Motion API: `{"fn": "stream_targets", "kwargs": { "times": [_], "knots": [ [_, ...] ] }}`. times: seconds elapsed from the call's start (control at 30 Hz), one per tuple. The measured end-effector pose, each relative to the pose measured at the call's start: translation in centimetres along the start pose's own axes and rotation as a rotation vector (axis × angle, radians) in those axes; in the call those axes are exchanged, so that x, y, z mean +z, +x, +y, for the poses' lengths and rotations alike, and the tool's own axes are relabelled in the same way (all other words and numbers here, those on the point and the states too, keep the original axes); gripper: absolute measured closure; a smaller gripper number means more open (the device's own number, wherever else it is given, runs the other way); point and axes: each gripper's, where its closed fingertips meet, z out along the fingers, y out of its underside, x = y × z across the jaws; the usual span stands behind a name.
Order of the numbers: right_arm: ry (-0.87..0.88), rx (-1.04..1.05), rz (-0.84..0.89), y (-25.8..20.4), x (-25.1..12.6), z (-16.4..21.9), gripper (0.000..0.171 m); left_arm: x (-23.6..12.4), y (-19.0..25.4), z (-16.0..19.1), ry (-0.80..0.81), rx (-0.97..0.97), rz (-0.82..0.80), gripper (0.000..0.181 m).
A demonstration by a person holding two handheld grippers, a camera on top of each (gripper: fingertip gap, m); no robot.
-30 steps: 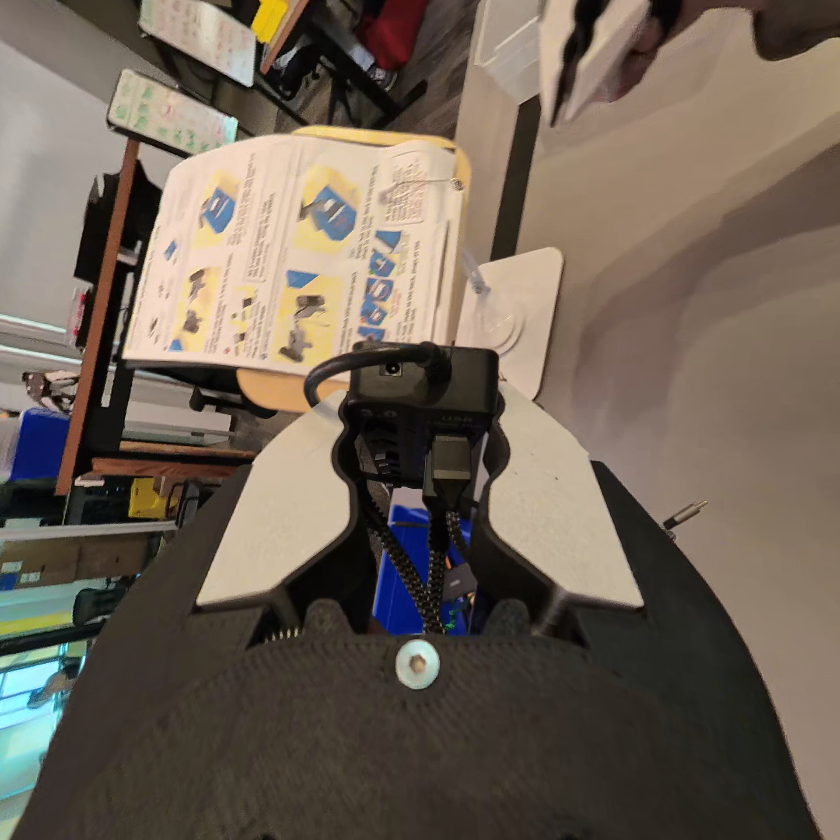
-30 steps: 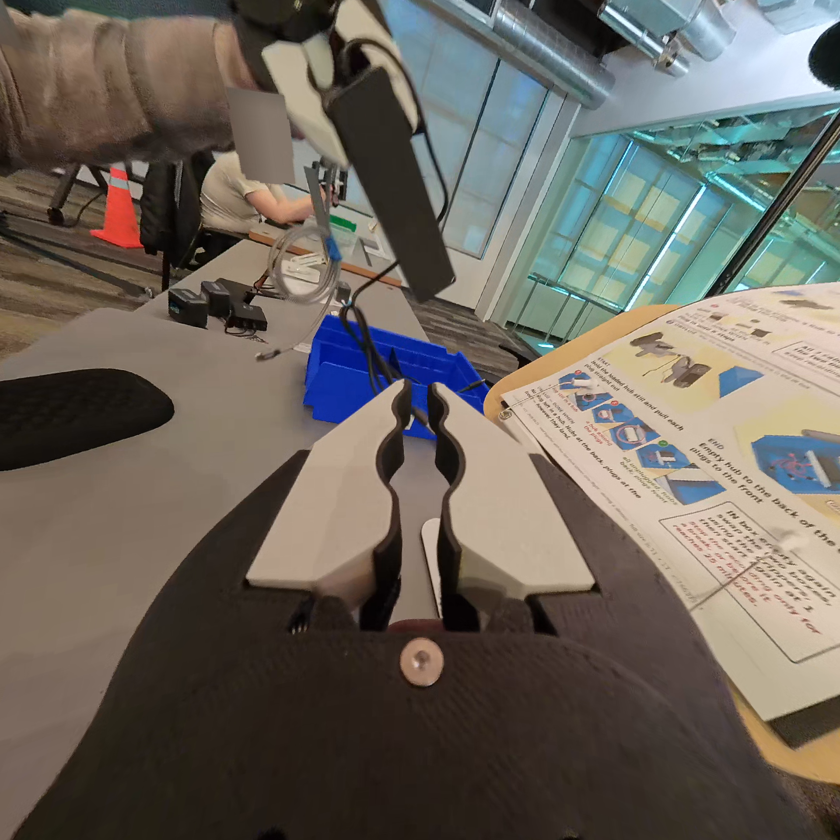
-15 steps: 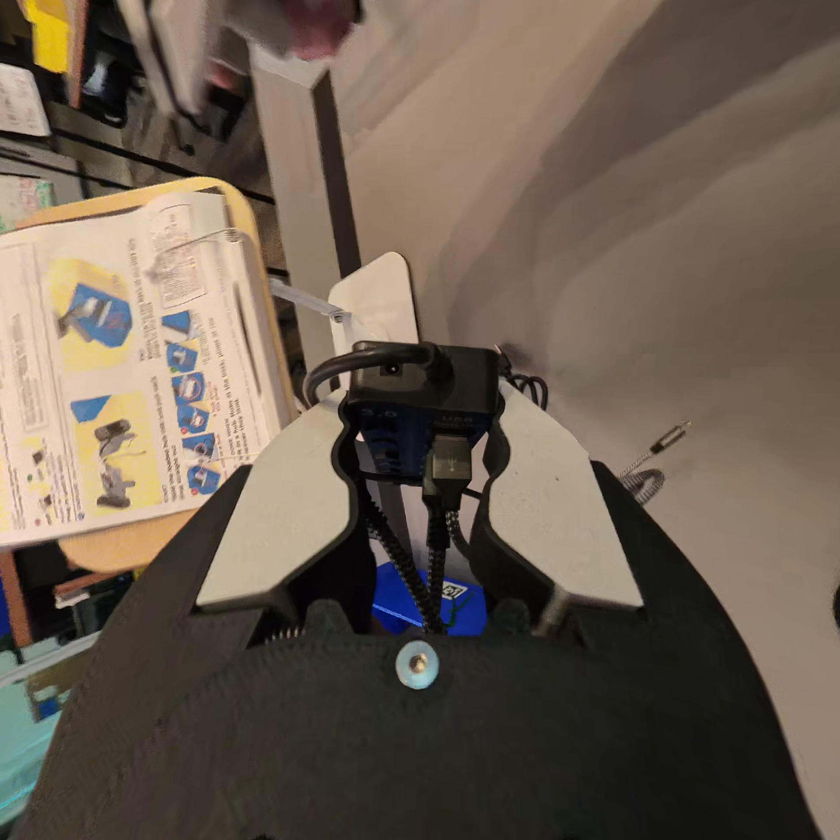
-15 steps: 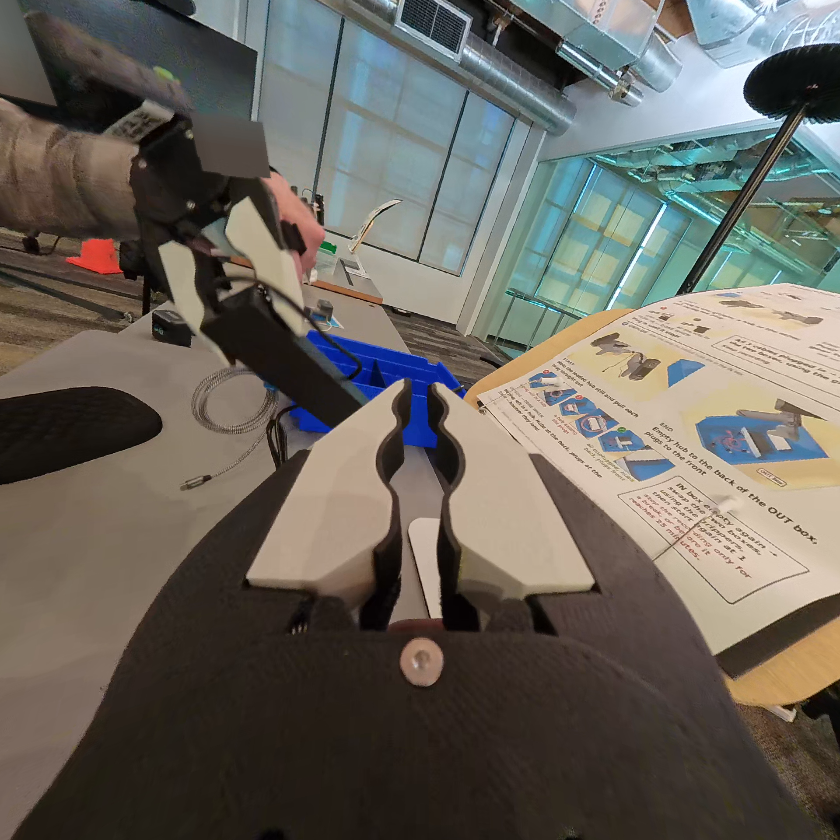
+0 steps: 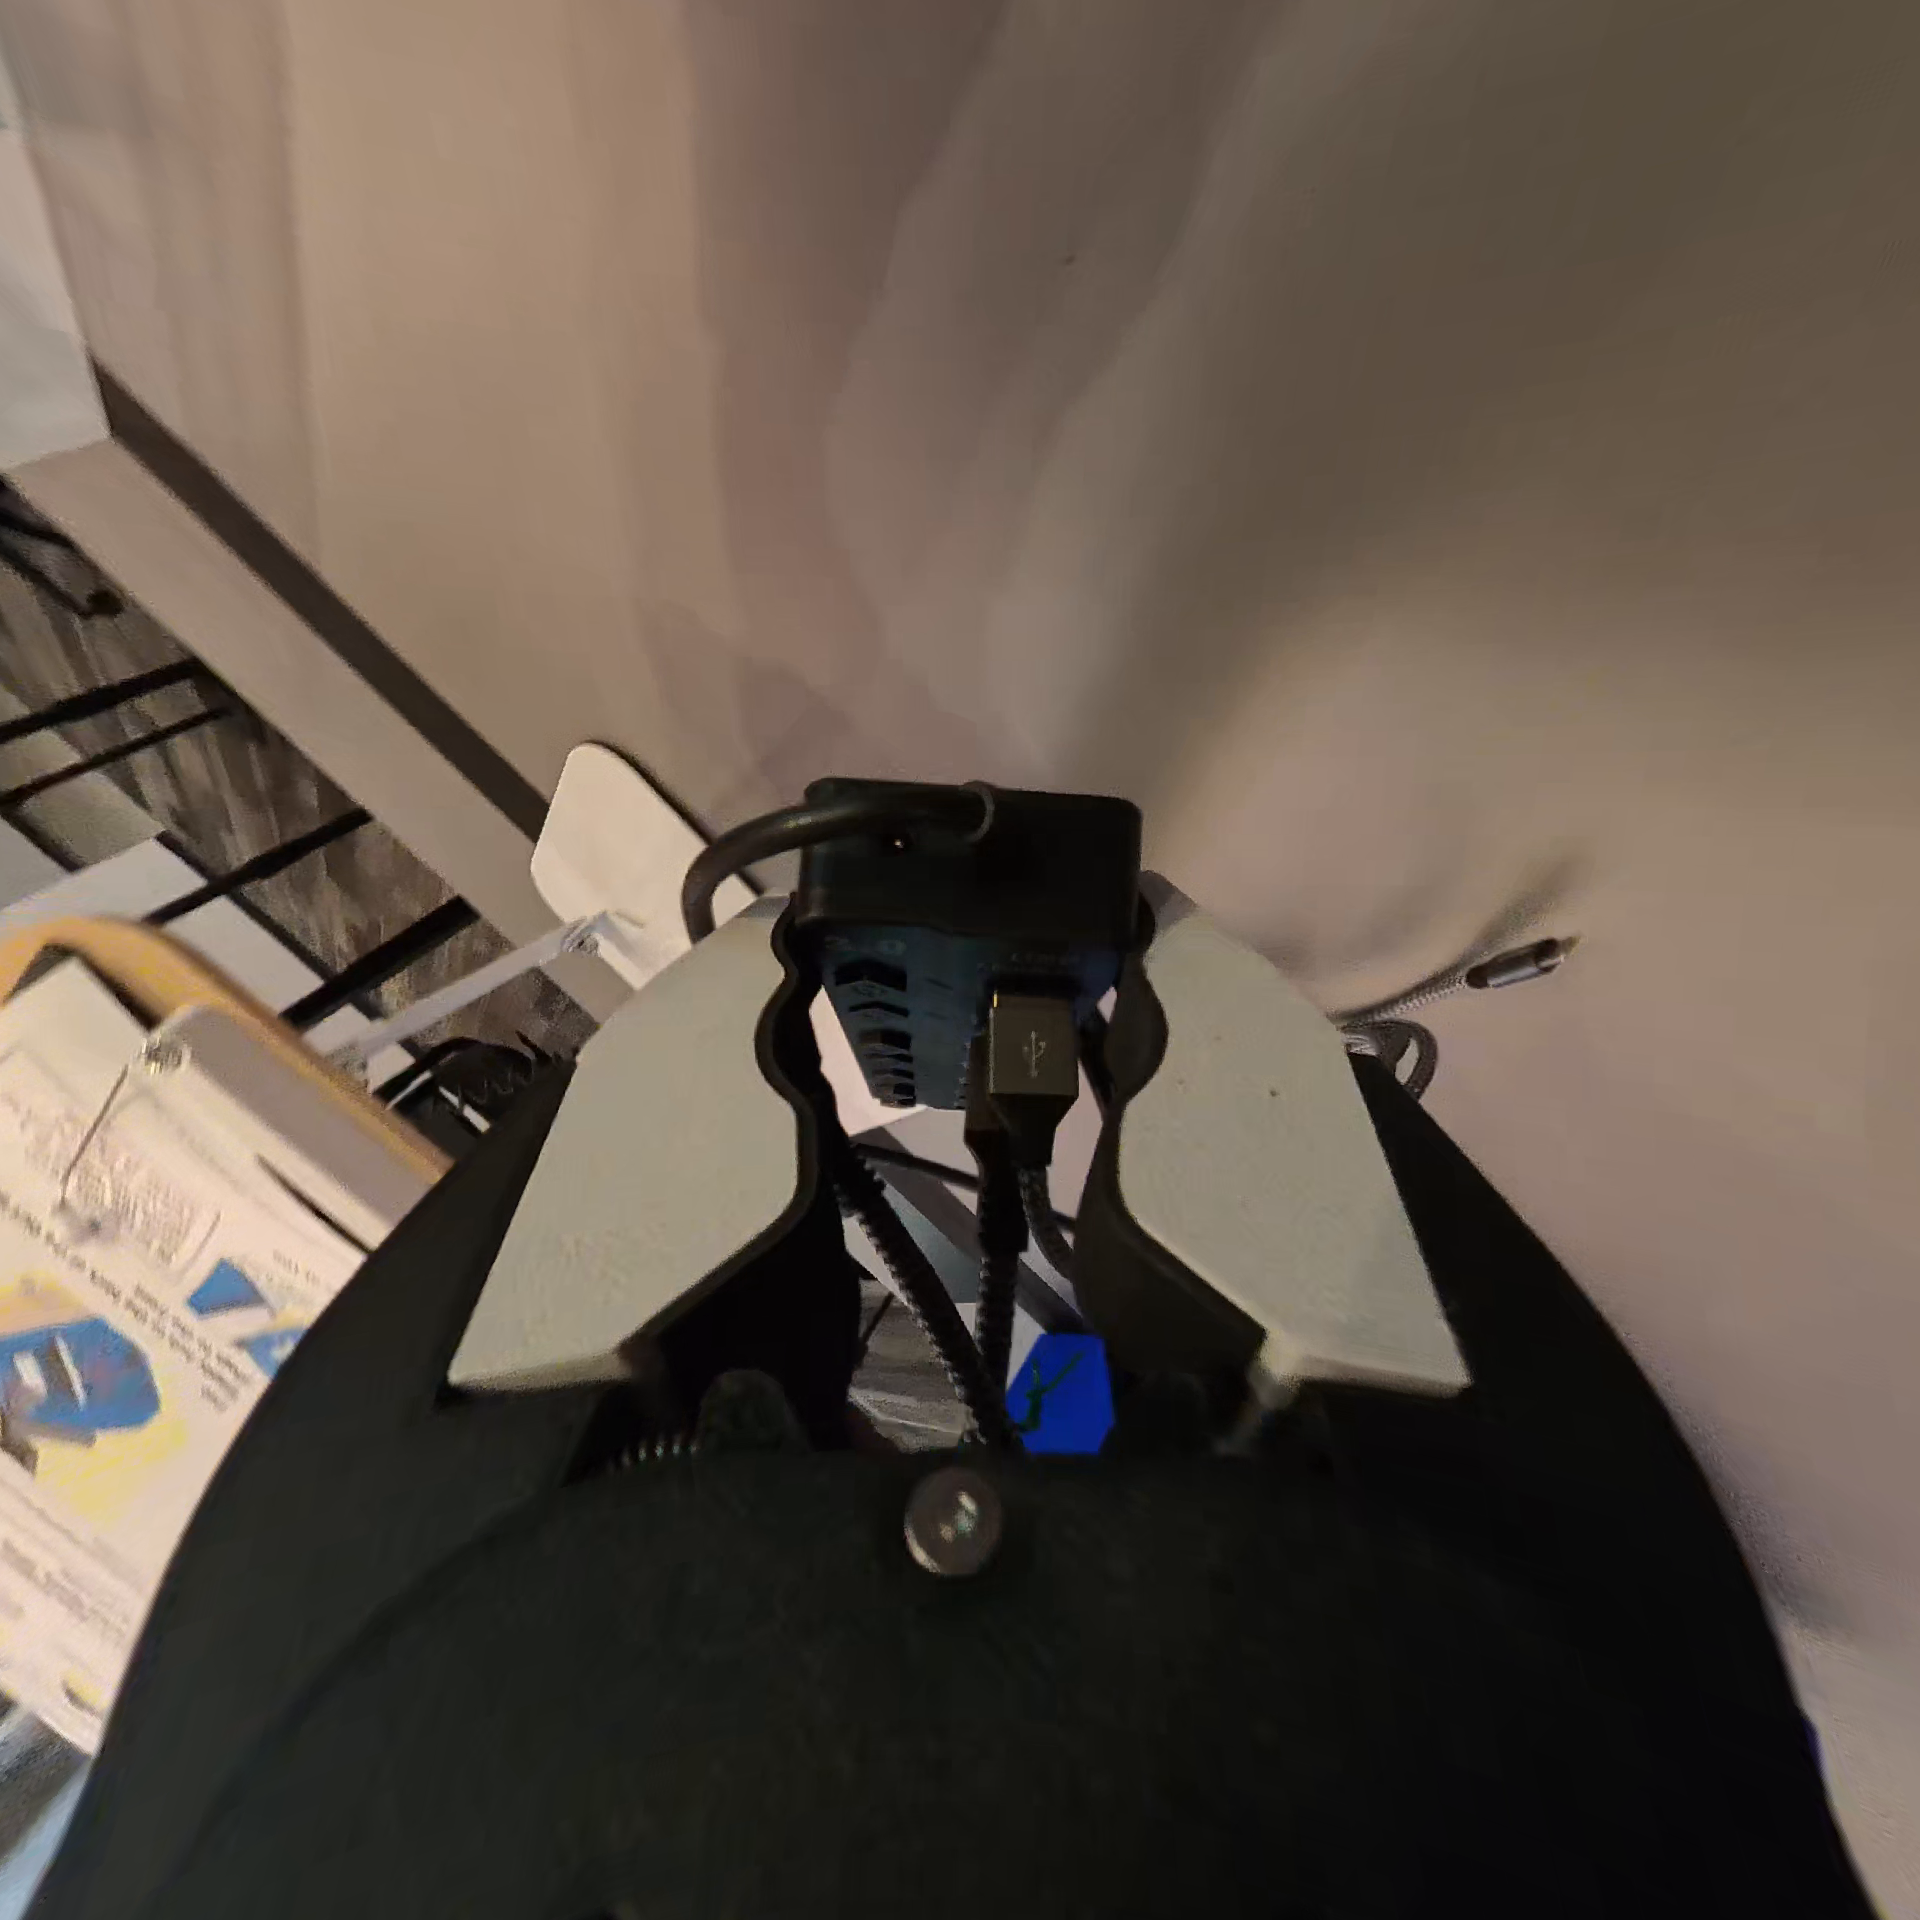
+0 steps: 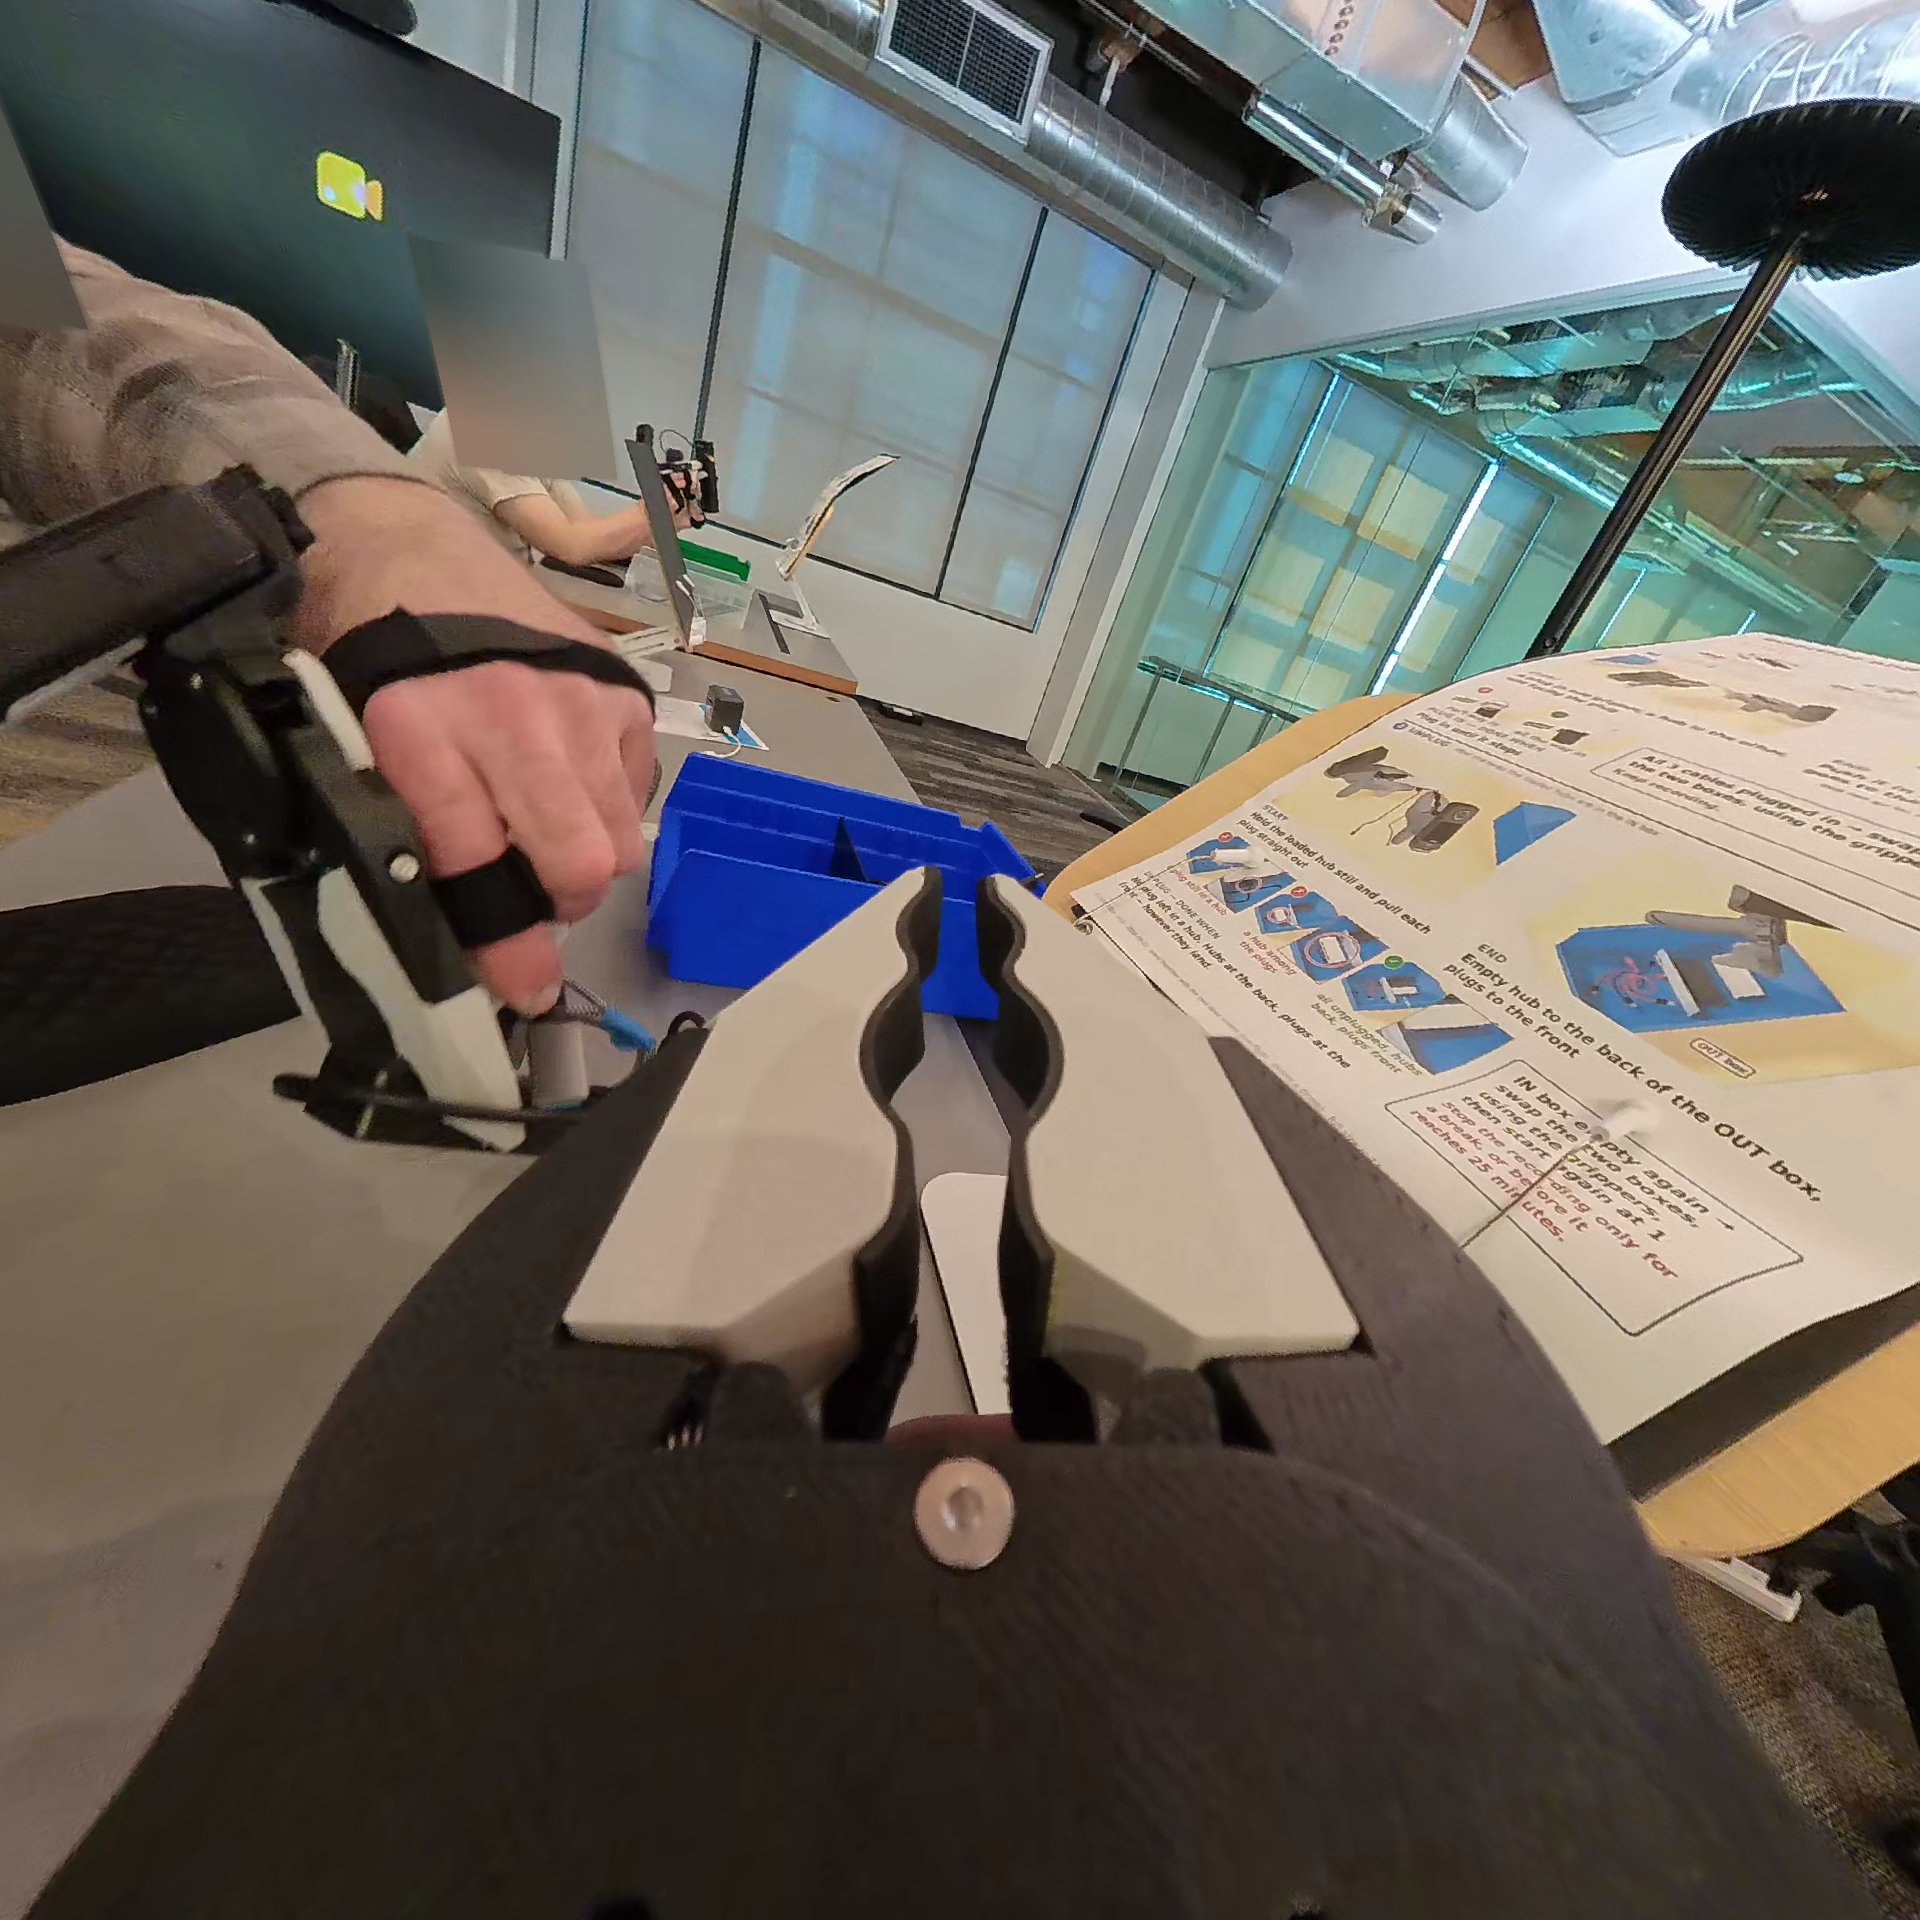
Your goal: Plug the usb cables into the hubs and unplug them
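Grey tabletop (image 5: 1351, 416) lies under a black USB hub (image 5: 971, 862) clamped between the fingers of the left gripper (image 5: 961, 935), low over it. One braided cable's plug (image 5: 1029, 1055) sits in a port, so unplugging remains. Right gripper (image 6: 961, 904) hangs nearly closed and empty, near the blue bin (image 6: 790, 883).

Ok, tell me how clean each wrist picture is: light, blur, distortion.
Left wrist view: dim, with soft shadows on the grey table; the instruction sheet is motion-smeared, while the hub in the left hand-held gripper is fairly sharp. Right wrist view: bright and mostly crisp, with wide-angle bending at the edges; the right hand-held gripper is sharp.
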Motion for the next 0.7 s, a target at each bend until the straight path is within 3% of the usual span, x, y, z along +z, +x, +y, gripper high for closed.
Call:
{"fn": "stream_targets", "kwargs": {
  "times": [0.3,0.7],
  "knots": [
    [-0.024,0.006,-0.003,0.0,0.1,0.7,0.167,4.5,3.2,-2.0,-0.122,0.179,0.163,0.127],
    [-0.032,0.005,0.002,0.1,0.0,1.0,0.168,7.9,4.8,-1.7,-0.395,0.390,0.270,0.127]
  ]
}}
